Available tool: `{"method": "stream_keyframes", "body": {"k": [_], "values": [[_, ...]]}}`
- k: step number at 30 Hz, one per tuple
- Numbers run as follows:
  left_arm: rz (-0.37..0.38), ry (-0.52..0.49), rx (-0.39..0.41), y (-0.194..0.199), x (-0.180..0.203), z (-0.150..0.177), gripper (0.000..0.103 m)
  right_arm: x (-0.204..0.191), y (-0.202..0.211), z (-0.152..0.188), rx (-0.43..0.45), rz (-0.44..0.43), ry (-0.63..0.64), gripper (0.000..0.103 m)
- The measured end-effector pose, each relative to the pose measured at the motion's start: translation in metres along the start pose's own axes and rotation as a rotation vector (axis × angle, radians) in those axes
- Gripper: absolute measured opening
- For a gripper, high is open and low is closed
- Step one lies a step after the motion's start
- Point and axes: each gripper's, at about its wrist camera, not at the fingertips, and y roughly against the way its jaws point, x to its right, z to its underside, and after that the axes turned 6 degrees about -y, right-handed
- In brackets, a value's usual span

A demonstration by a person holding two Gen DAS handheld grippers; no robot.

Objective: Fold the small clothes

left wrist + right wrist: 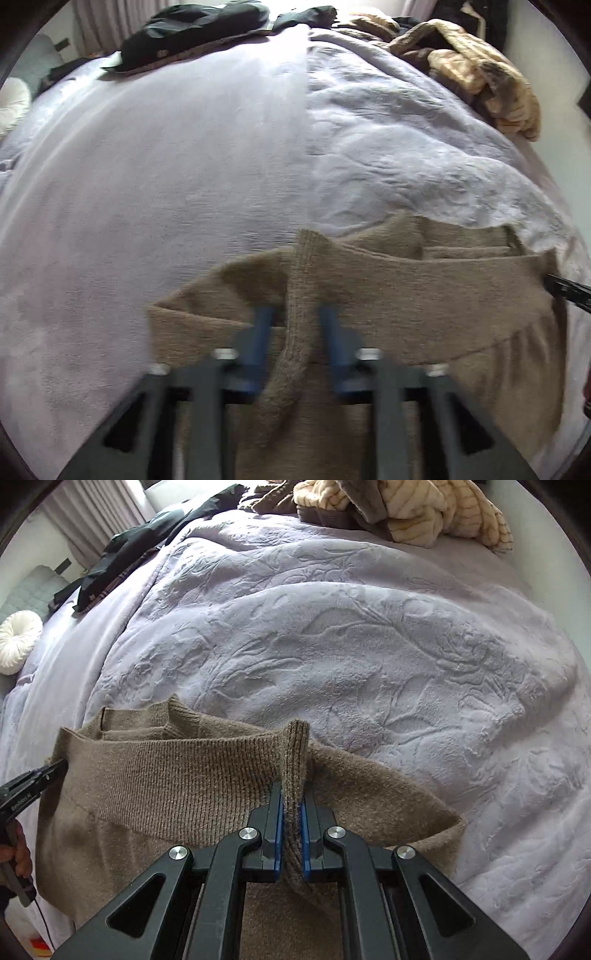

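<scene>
- A brown knit sweater (pixel 177 775) lies at the lower part of both wrist views, spread on a bed covered by a lilac blanket (pixel 369 646) with an embossed leaf pattern.
- In the right wrist view the right gripper (pixel 291 834) is clamped on a raised ribbed fold of the sweater; its blue pads (pixel 279 834) press the knit from both sides, with almost no gap.
- In the left wrist view the left gripper (pixel 297 350) stands apart around a similar upright ribbed fold; its blue pads (pixel 260 347) sit clear of the knit on either side, so nothing is gripped. This view is blurred.
- The left gripper's black body also shows at the left edge of the right wrist view, touching the sweater's edge; small white lettering on it is there, but too small to read surely. A hand (pixel 16 853) holds it.
- At the upper left of the right wrist view lie dark clothes (pixel 122 557); at the upper right, a cream and brown fleece throw (pixel 424 509).
- A round white cushion (pixel 18 642) sits at the left edge.
</scene>
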Motion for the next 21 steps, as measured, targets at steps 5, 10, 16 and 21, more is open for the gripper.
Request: {"method": "stream_keyframes", "body": {"k": [5, 10, 16, 21], "values": [[-0.044, 0.053, 0.002, 0.007, -0.025, 0.003, 0.082, 0.022, 0.008, -0.004, 0.028, 0.094, -0.070, 0.040], [-0.013, 0.064, -0.027, 0.023, -0.043, 0.015, 0.082, 0.044, 0.024, 0.001, 0.036, 0.162, -0.166, 0.044], [0.152, 0.145, -0.103, 0.054, -0.059, 0.059, 0.082, 0.059, 0.060, 0.042, 0.030, -0.023, -0.279, 0.044], [0.248, 0.244, -0.172, 0.071, -0.072, 0.104, 0.082, 0.057, 0.080, 0.093, -0.028, -0.210, -0.344, 0.048]]}}
